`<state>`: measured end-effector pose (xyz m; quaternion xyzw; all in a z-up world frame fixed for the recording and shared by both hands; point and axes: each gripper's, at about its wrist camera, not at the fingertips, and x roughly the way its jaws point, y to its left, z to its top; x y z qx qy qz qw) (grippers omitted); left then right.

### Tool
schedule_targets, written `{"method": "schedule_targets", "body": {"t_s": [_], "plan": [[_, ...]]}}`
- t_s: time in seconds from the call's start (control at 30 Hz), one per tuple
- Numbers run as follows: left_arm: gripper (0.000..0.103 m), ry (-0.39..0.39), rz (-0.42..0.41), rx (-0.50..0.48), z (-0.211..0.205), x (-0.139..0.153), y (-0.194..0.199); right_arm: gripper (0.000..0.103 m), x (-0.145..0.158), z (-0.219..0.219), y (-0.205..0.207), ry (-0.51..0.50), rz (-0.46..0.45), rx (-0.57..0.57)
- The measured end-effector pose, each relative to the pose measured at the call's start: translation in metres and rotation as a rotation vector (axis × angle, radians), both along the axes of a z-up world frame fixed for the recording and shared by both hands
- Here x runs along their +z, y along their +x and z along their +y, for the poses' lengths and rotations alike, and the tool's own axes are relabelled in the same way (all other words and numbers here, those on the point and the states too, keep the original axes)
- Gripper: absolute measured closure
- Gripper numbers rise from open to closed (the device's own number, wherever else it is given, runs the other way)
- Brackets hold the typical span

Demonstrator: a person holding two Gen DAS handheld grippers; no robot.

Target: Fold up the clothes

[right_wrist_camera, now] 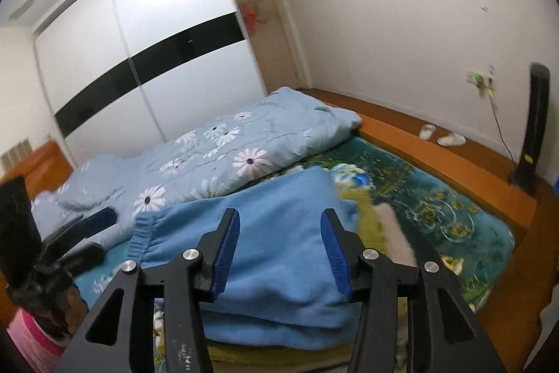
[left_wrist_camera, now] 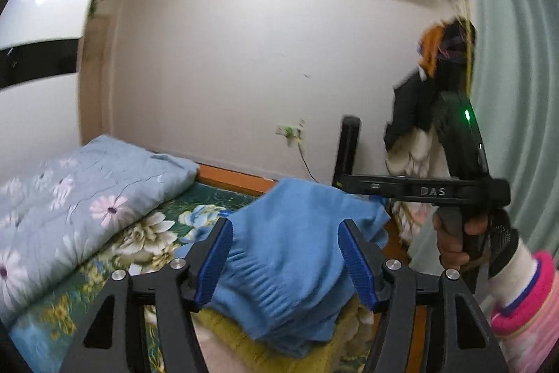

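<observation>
Folded blue garment [right_wrist_camera: 279, 254] lies on the bed, under both spread, empty hand-held grippers: left [left_wrist_camera: 284, 259], right [right_wrist_camera: 281, 250].

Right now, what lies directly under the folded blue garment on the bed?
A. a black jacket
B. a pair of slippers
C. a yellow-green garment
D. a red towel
C: a yellow-green garment shows from under the blue garment at its right edge and along its near edge.

Walls: cream [right_wrist_camera: 401, 23]
Wardrobe: white, black band [right_wrist_camera: 146, 65], beyond jaws, left
Floor: orange wood [right_wrist_camera: 436, 159], right of jaws
</observation>
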<state>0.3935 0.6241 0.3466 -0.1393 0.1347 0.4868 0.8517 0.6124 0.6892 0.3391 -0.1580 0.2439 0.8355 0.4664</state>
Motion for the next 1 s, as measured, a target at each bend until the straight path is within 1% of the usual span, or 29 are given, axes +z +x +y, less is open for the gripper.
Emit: {"method": "schedule_targets", "body": {"t_s": [0.07,0.17,0.27,0.3,0.37,0.47,0.57,0.67,0.7,0.73,0.8,0.9,1.0], "plan": [[0.036,-0.026,0.037,0.012,0.011,-0.007,0.008,0.053,-0.001,-0.002,-0.014,0.011,-0.039,0.024],[0.036,-0.098,0.021,0.019,0.023,-0.024,0.004,0.053,-0.014,-0.003,-0.020,0.006,-0.115,0.026],[0.036,-0.152,-0.017,0.021,0.030,-0.039,-0.005,0.053,-0.030,-0.002,-0.009,-0.021,-0.094,0.024],[0.036,-0.164,-0.031,0.019,0.031,-0.042,-0.008,0.053,-0.033,-0.002,-0.005,-0.027,-0.072,0.028],[0.036,-0.174,-0.057,0.014,0.031,-0.044,-0.010,0.053,-0.039,-0.004,0.001,-0.033,-0.040,0.035],[0.036,-0.177,-0.054,0.012,0.029,-0.043,-0.008,0.053,-0.037,-0.009,-0.001,-0.026,-0.050,0.030],[0.036,-0.158,-0.069,0.011,0.018,-0.034,-0.010,0.053,-0.030,-0.013,-0.001,-0.027,-0.042,0.010],[0.036,-0.139,-0.103,0.026,0.005,-0.026,-0.017,0.053,-0.019,-0.026,-0.004,0.014,-0.043,-0.009],[0.034,-0.134,-0.115,0.037,-0.004,-0.028,-0.021,0.051,-0.018,-0.035,-0.005,0.033,-0.050,-0.028],[0.032,-0.128,-0.128,0.045,-0.014,-0.031,-0.025,0.044,-0.016,-0.045,-0.006,0.051,-0.058,-0.047],[0.030,-0.122,-0.153,0.050,-0.030,-0.039,-0.032,0.032,-0.020,-0.070,-0.008,0.095,-0.051,-0.077],[0.028,-0.144,-0.172,0.059,-0.048,-0.055,-0.039,0.030,-0.031,-0.101,-0.014,0.131,-0.070,-0.090],[0.023,-0.197,-0.185,0.059,-0.061,-0.071,-0.042,0.021,-0.049,-0.129,-0.024,0.141,-0.085,-0.084]]}}
